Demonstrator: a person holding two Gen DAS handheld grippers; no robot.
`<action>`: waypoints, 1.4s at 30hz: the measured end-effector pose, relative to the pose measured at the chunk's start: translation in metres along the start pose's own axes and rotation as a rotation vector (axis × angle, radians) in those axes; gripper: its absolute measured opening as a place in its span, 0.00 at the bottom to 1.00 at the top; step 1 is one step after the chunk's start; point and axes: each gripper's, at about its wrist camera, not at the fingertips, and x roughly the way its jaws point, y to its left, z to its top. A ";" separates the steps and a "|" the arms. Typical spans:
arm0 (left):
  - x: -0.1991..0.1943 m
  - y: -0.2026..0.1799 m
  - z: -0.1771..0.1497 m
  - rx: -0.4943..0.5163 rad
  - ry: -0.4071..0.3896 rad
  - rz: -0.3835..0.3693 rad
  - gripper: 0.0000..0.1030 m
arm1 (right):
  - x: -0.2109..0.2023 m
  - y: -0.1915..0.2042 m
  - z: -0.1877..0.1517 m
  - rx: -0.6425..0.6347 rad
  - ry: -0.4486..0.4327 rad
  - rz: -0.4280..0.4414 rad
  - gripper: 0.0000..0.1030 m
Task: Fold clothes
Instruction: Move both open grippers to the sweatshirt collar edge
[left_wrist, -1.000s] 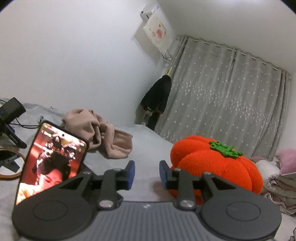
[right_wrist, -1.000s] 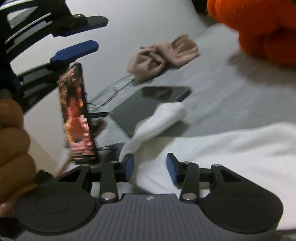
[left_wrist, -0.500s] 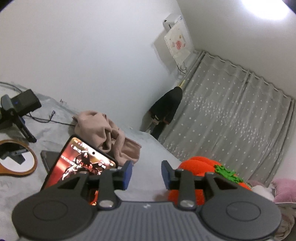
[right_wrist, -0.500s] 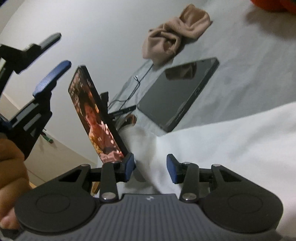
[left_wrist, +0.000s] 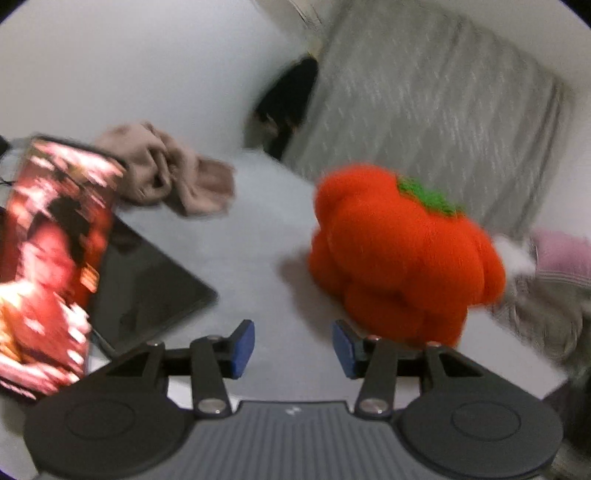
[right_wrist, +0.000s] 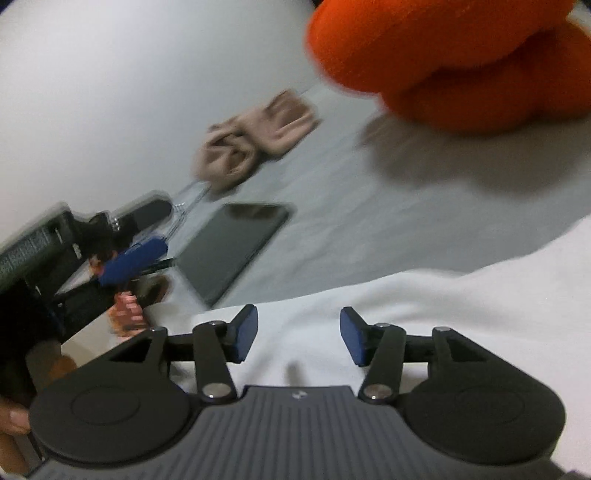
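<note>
Both views are blurred. The left gripper (left_wrist: 293, 347) hangs over a grey bed (left_wrist: 258, 266), its jaws opening with only bare sheet between the blue pads. The right gripper (right_wrist: 298, 338) hangs over a white garment (right_wrist: 461, 325) spread across the near part of the bed; its jaws are opening too, and the cloth lies under them, not pinched. Left of the garment's edge a dark tablet (right_wrist: 232, 247) lies flat on the sheet, and beyond it a crumpled beige garment (right_wrist: 255, 136) sits near the wall. In the left wrist view a lit phone (left_wrist: 51, 258) stands propped just beside the tablet's left side, overlapping it in the picture. An orange plush pumpkin (left_wrist: 402, 258) with a green stem rests on the bed right of centre, well apart from the beige garment. Past it, at the far right, folded clothes (left_wrist: 554, 273) are stacked. A grey curtain (left_wrist: 443, 92) hangs behind.
</note>
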 end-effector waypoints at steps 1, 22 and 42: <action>0.004 -0.004 -0.004 0.021 0.024 -0.008 0.46 | -0.009 -0.008 0.001 -0.015 -0.010 -0.041 0.56; 0.058 -0.044 -0.055 0.309 0.318 -0.005 0.52 | -0.014 -0.078 0.009 -0.428 -0.042 -0.425 0.55; 0.058 -0.061 -0.065 0.409 0.332 0.010 0.78 | 0.015 -0.065 0.005 -0.577 -0.075 -0.612 0.25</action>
